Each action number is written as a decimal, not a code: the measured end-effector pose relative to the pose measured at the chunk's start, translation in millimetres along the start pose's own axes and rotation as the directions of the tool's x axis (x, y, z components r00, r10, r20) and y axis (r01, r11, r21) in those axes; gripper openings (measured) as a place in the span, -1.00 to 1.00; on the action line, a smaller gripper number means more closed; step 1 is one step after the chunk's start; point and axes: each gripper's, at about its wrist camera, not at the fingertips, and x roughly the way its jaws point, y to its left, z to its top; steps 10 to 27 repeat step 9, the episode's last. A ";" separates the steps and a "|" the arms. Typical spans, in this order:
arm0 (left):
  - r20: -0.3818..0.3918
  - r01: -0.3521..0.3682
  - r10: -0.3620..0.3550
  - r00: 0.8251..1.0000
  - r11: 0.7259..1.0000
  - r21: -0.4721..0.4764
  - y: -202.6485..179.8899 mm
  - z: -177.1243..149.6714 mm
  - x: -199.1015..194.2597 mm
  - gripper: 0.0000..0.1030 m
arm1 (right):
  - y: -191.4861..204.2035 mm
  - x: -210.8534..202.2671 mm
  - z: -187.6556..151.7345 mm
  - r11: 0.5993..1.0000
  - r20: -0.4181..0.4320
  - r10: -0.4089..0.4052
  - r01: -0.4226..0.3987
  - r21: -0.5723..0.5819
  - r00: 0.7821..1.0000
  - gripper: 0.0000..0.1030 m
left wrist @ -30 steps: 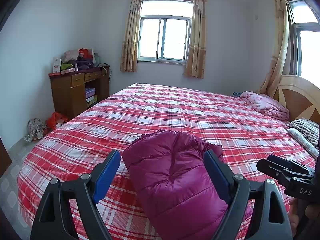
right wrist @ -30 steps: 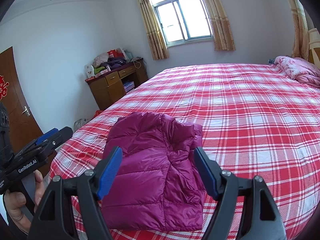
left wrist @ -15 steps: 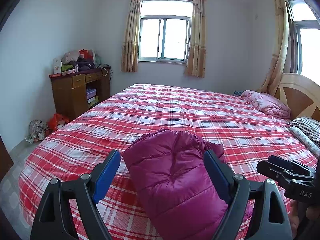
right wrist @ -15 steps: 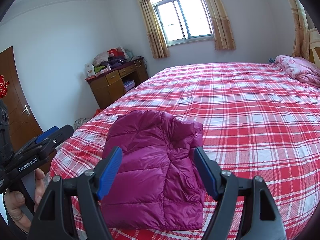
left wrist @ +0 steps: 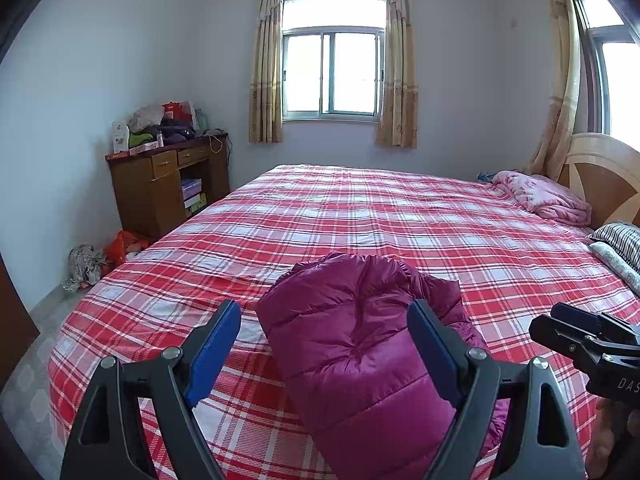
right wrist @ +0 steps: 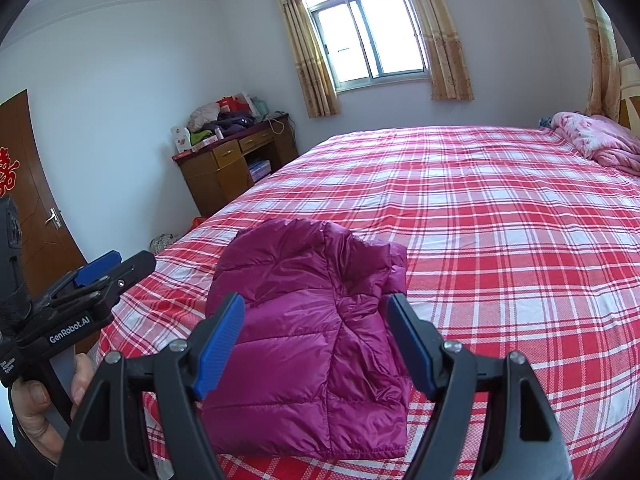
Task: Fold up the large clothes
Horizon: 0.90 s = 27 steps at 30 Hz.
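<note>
A magenta quilted puffer jacket (left wrist: 360, 344) (right wrist: 304, 320) lies folded into a compact bundle near the front edge of a bed with a red plaid cover (left wrist: 360, 216) (right wrist: 480, 220). My left gripper (left wrist: 324, 344) hangs above it, open, with nothing between its blue pads. My right gripper (right wrist: 316, 340) is also open and empty, held over the near end of the jacket. In the right wrist view the left gripper (right wrist: 108, 268) shows at the left edge, held by a hand (right wrist: 36, 396). The right gripper (left wrist: 580, 336) shows at the right edge of the left wrist view.
A pink blanket (left wrist: 544, 196) and striped pillows (left wrist: 618, 240) lie by the wooden headboard (left wrist: 600, 172). A cluttered wooden desk (left wrist: 168, 184) stands against the left wall, with bags (left wrist: 104, 256) on the floor beside it. A brown door (right wrist: 28, 208) stands at the left.
</note>
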 end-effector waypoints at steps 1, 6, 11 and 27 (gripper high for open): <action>0.000 -0.003 0.003 1.000 1.000 0.001 0.3 -0.6 0.4 0.66 | 0.1 0.2 -0.3 1.000 -0.001 0.000 0.000 -0.001 1.000 0.49; -0.007 -0.009 0.009 1.000 1.000 -0.011 -0.1 -2.8 3.0 0.66 | -0.1 1.5 -2.3 1.000 -0.008 0.000 0.000 -0.004 1.000 0.49; -0.001 -0.007 0.007 1.000 1.000 -0.005 -1.2 -2.5 2.7 0.66 | -1.4 1.3 -2.8 1.000 -0.010 -0.002 0.002 -0.002 1.000 0.49; -0.001 -0.007 0.007 1.000 1.000 -0.005 -1.2 -2.5 2.7 0.66 | -1.4 1.3 -2.8 1.000 -0.010 -0.002 0.002 -0.002 1.000 0.49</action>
